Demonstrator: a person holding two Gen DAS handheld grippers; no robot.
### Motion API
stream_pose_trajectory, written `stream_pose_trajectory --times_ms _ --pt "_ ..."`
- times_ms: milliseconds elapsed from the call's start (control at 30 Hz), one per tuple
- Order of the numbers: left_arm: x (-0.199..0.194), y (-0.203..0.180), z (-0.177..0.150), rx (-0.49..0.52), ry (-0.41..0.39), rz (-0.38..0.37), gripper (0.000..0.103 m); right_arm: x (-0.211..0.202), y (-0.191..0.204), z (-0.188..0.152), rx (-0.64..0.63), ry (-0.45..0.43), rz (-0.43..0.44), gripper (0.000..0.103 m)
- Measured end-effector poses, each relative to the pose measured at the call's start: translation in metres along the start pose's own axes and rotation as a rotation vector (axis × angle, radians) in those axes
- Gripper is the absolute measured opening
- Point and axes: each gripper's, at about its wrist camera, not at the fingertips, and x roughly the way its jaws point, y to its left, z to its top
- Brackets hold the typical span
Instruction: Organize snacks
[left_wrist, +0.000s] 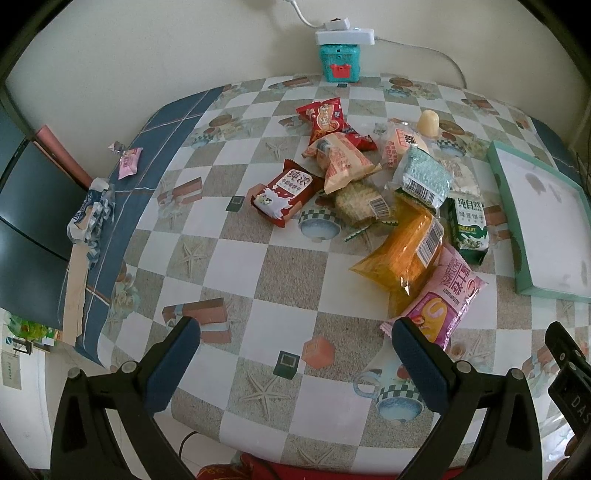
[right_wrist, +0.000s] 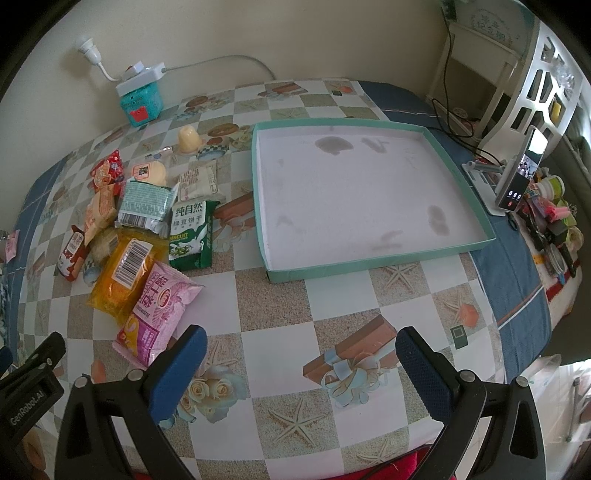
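Both my grippers hang over the near edge of the worktop (right_wrist: 280, 306), jaws wide, nothing held: left gripper (left_wrist: 295, 354), right gripper (right_wrist: 301, 363). Snacks sit piled left of the tray (right_wrist: 458, 184), which has nothing in it. Green pack (right_wrist: 190, 236) reads "BISCUIT" and touches the orange pack (right_wrist: 122, 269), barcode up. Pink pack (right_wrist: 159, 314) lies nearest, just beside my right gripper's left finger. "GenRobot.AI" is printed on the left gripper's body in the right view.

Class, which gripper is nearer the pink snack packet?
Left. The left gripper has one finger at the pink snack packet; the right gripper sits slightly beside it.
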Motion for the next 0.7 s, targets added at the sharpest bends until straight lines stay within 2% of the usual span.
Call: stream_pose_trajectory --times_ms 700 --pt "0.0007 -0.0016 0.0012 -0.009 0.008 -0.011 0.103 0.0010 0.0005 -0.0014 0.003 0.007 -0.001 0.103"
